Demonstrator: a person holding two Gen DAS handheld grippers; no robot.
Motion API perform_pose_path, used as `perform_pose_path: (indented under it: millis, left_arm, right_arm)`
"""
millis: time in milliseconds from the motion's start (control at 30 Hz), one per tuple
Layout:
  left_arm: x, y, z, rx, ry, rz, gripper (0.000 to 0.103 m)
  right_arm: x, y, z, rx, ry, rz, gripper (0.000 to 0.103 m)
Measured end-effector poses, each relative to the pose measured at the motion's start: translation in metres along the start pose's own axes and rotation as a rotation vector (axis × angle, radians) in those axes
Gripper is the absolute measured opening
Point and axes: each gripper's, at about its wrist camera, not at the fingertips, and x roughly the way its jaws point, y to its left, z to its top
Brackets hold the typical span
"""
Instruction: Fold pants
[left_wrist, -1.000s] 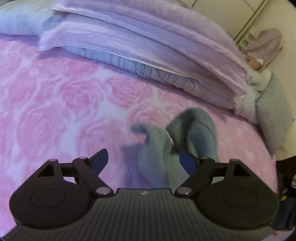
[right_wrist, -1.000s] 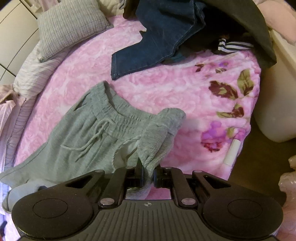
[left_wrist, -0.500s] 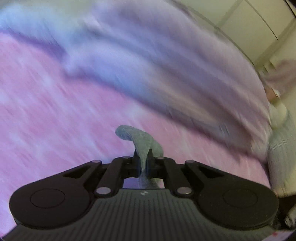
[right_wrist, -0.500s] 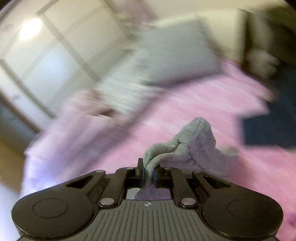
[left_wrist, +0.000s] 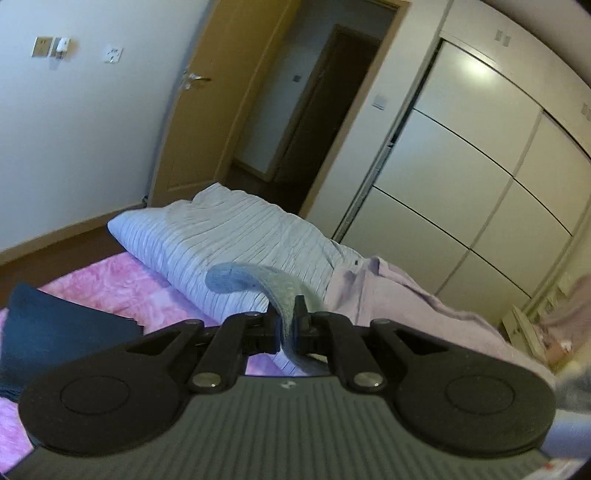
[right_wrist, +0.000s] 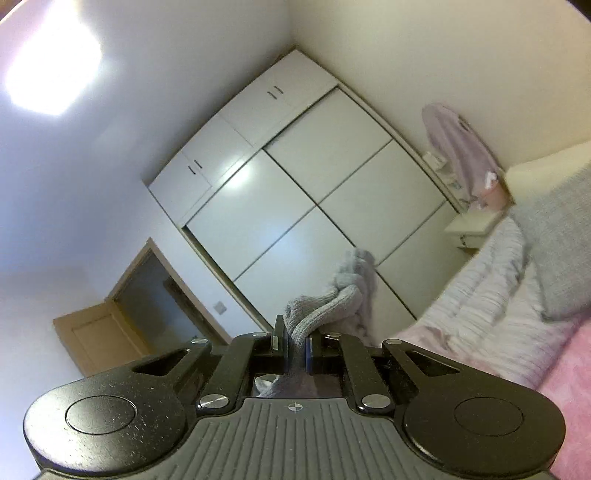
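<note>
Both grippers hold the grey knit pants in the air above the bed. In the left wrist view a curled grey end of the pants (left_wrist: 255, 282) sticks out past my left gripper (left_wrist: 290, 325), which is shut on the fabric. In the right wrist view my right gripper (right_wrist: 295, 341) is shut on a bunched ribbed part of the pants (right_wrist: 325, 308), which rises in front of the wardrobe. The rest of the garment hangs below both cameras, out of sight.
A pink rose bedspread (left_wrist: 110, 288) lies below, with a striped duvet (left_wrist: 221, 240), a lilac blanket (left_wrist: 406, 299) and folded dark jeans (left_wrist: 55, 332) on it. White sliding wardrobe doors (right_wrist: 314, 192), an open wooden door (left_wrist: 229, 110) and a grey pillow (right_wrist: 554, 240) surround the bed.
My left gripper, open beside the pants a second ago, has shut on them. Both grippers have lifted the pants off the bed and tilted up, so walls and wardrobe fill the views.
</note>
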Motion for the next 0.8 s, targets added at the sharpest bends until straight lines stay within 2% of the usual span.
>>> perform_pose_path:
  millis: [67, 200, 300, 400, 433, 467, 500, 533, 567, 667, 800]
  left_arm:
    - [-0.022, 0.015, -0.03, 0.011, 0.034, 0.004, 0.004]
    - [-0.044, 0.064, -0.133, -0.036, 0.196, 0.031, 0.009]
    - [-0.04, 0.107, -0.241, -0.055, 0.409, 0.136, 0.017]
    - [-0.04, 0.15, -0.339, -0.132, 0.633, 0.308, 0.018]
    - [-0.044, 0.162, -0.363, -0.162, 0.685, 0.361, 0.018]
    - [-0.049, 0.17, -0.375, -0.171, 0.704, 0.39, 0.018]
    - [-0.054, 0.173, -0.383, -0.169, 0.708, 0.408, 0.018]
    - [-0.059, 0.174, -0.387, -0.17, 0.701, 0.411, 0.018]
    - [-0.062, 0.173, -0.388, -0.173, 0.69, 0.403, 0.018]
    - [-0.061, 0.161, -0.381, -0.142, 0.654, 0.374, 0.019]
    - [-0.042, 0.129, -0.373, -0.052, 0.612, 0.307, 0.025]
  right_arm:
    - [-0.039, -0.029, -0.017, 0.015, 0.051, -0.054, 0.004]
    - [-0.128, -0.126, -0.073, 0.083, 0.255, -0.311, 0.004]
    - [-0.193, -0.209, -0.126, 0.147, 0.443, -0.596, 0.005]
    - [-0.233, -0.293, -0.187, 0.235, 0.765, -0.944, 0.011]
    - [-0.246, -0.313, -0.203, 0.26, 0.817, -1.001, 0.013]
    - [-0.257, -0.323, -0.211, 0.271, 0.829, -1.035, 0.022]
    - [-0.267, -0.332, -0.218, 0.282, 0.828, -1.048, 0.029]
    - [-0.273, -0.34, -0.223, 0.293, 0.828, -1.026, 0.043]
    - [-0.27, -0.347, -0.221, 0.297, 0.821, -1.015, 0.049]
    - [-0.256, -0.345, -0.22, 0.231, 0.805, -0.921, 0.049]
    - [-0.213, -0.34, -0.217, 0.035, 0.813, -0.793, 0.049]
